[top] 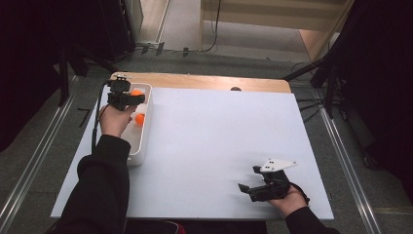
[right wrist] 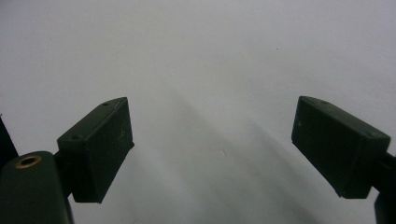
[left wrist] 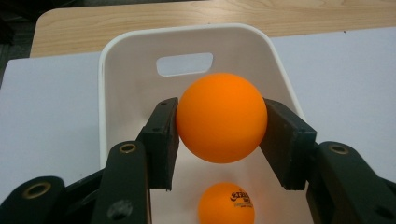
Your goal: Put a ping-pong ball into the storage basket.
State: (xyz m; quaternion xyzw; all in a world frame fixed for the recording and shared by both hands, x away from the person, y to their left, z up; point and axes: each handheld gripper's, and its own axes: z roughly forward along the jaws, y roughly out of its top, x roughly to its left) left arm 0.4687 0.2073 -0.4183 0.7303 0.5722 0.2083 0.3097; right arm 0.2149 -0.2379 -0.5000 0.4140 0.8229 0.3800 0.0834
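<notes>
High view is showing two grippers working over one white table [top: 209, 146]. The left gripper [top: 130, 99] is hanging at about ten o'clock on the table, over the far end of one white bin [top: 139, 156] that is lying along the table's left edge. Two orange balls are showing there: one ball [top: 137, 92] is sitting right at the gripper's tip, and a second ball [top: 140, 119] is lying inside the bin just nearer the person. The right gripper [top: 251, 183] is resting at about five o'clock on the table, well apart from the bin, with one grey plate [top: 278, 165] on top.

Left gripper view is looking into the bin [left wrist: 112, 84], whose one handle slot [left wrist: 185, 64] is showing at twelve o'clock. The left gripper [left wrist: 221, 122] is clenching one orange ball [left wrist: 221, 116], both pads pressing on its sides and holding it clear above the bin's floor. The second ball [left wrist: 226, 203], bearing a printed mark, is lying on the floor at six o'clock.

Right gripper view is showing the right gripper [right wrist: 212, 140] with its two jaws standing wide apart, gripping nothing, over bare white table [right wrist: 210, 56].
</notes>
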